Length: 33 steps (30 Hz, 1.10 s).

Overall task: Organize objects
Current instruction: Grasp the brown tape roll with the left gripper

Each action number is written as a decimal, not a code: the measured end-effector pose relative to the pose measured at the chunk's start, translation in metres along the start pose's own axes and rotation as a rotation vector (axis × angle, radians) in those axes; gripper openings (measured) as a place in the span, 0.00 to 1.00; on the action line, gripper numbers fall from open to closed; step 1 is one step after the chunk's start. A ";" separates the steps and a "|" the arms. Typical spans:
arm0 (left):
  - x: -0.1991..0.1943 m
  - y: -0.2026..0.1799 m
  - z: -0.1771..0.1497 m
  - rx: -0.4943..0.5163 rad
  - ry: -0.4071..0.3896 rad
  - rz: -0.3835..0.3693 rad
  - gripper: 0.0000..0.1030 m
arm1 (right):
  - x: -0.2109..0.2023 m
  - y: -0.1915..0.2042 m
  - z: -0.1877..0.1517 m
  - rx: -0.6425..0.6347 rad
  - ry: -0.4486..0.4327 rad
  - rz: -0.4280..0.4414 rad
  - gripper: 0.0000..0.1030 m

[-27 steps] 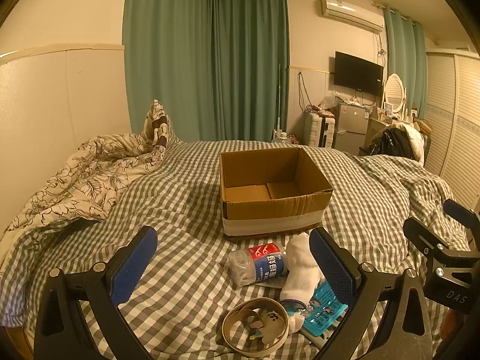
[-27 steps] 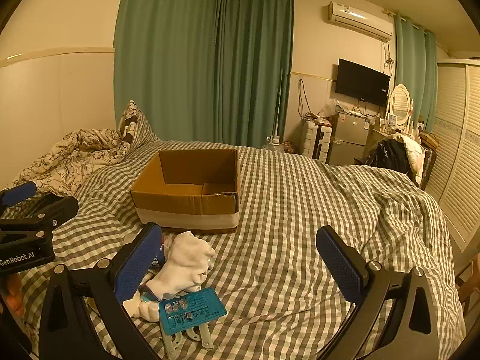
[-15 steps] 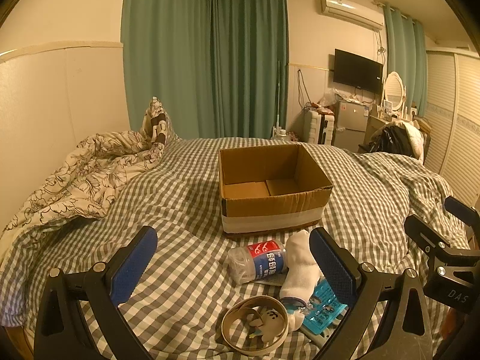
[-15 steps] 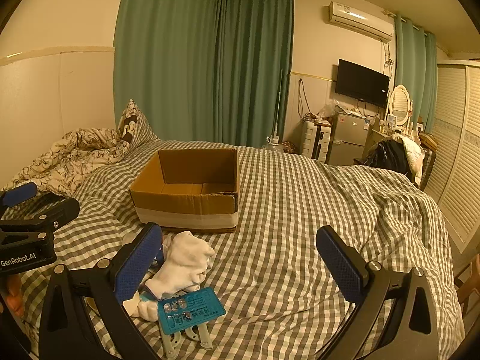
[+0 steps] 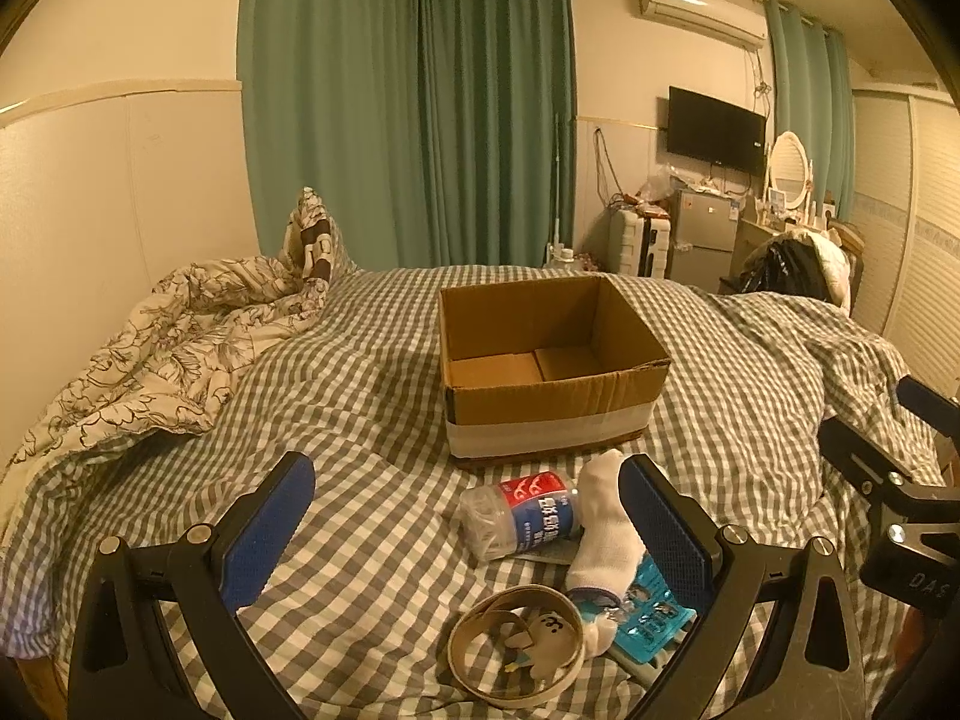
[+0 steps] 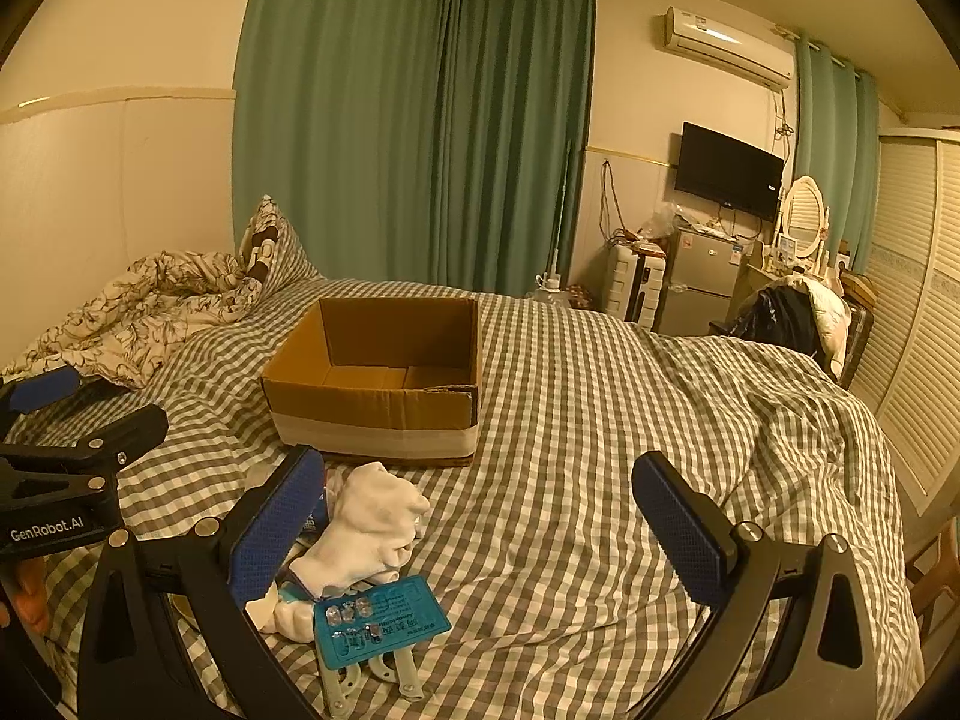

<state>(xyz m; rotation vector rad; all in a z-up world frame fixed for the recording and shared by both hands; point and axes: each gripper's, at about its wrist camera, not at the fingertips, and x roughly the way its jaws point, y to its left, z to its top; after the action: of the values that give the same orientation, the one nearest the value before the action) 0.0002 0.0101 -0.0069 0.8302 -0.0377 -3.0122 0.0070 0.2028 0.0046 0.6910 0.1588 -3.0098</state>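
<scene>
Both grippers hang spread wide and empty above the gingham bedspread [image 5: 372,360].

Left gripper [image 5: 468,516] frames a plastic bottle [image 5: 522,519] and white sock [image 5: 603,534]; the empty cardboard box [image 5: 549,402] sits at 12 o'clock. Right gripper [image 6: 480,516] has the teal blister card [image 6: 378,621] at 7 o'clock.

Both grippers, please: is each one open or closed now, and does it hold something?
Left gripper: open, holding nothing.
Right gripper: open, holding nothing.
</scene>
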 end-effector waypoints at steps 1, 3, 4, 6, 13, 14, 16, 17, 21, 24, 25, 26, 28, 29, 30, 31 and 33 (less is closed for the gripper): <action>0.001 0.001 0.000 -0.003 0.004 0.004 1.00 | 0.000 -0.001 -0.001 -0.001 0.000 0.000 1.00; 0.003 0.004 0.000 -0.008 0.016 0.000 1.00 | 0.002 -0.002 -0.001 -0.003 0.002 -0.003 1.00; 0.005 0.004 -0.001 -0.010 0.029 -0.007 1.00 | 0.003 -0.003 -0.001 -0.003 0.005 -0.005 1.00; 0.009 0.002 -0.003 -0.006 0.044 -0.010 1.00 | 0.005 -0.006 -0.003 0.002 0.012 -0.002 1.00; 0.044 -0.010 -0.029 0.025 0.186 0.008 1.00 | 0.022 -0.019 -0.019 0.020 0.079 0.016 1.00; 0.050 -0.010 -0.033 0.022 0.209 0.008 1.00 | 0.026 -0.021 -0.022 0.023 0.091 0.017 1.00; 0.062 -0.011 -0.044 0.020 0.263 0.014 1.00 | 0.033 -0.025 -0.030 0.033 0.115 0.018 1.00; 0.067 -0.012 -0.049 0.023 0.284 0.015 1.00 | 0.036 -0.028 -0.033 0.039 0.127 0.017 1.00; 0.087 -0.019 -0.073 0.040 0.384 -0.006 1.00 | 0.050 -0.037 -0.047 0.065 0.171 0.017 1.00; 0.088 -0.019 -0.081 0.014 0.396 -0.050 1.00 | 0.058 -0.040 -0.056 0.073 0.199 0.018 1.00; 0.089 -0.020 -0.081 0.011 0.401 -0.069 1.00 | 0.060 -0.040 -0.059 0.073 0.207 0.018 1.00; 0.088 -0.020 -0.082 0.010 0.405 -0.082 1.00 | 0.062 -0.040 -0.061 0.071 0.213 0.017 1.00; 0.087 -0.022 -0.082 0.016 0.427 -0.112 1.00 | 0.065 -0.038 -0.063 0.066 0.226 0.017 1.00; 0.086 -0.023 -0.080 0.021 0.429 -0.122 1.00 | 0.067 -0.036 -0.063 0.063 0.230 0.018 1.00; 0.084 -0.026 -0.079 0.027 0.427 -0.131 1.00 | 0.068 -0.035 -0.063 0.060 0.233 0.019 1.00; 0.083 -0.028 -0.078 0.037 0.421 -0.139 1.00 | 0.068 -0.033 -0.064 0.056 0.235 0.019 1.00; 0.084 -0.031 -0.079 0.047 0.425 -0.157 1.00 | 0.070 -0.029 -0.064 0.047 0.241 0.021 1.00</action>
<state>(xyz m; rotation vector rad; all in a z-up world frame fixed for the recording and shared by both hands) -0.0315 0.0376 -0.1190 1.5238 -0.0396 -2.9070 -0.0304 0.2374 -0.0811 1.0514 0.0894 -2.9091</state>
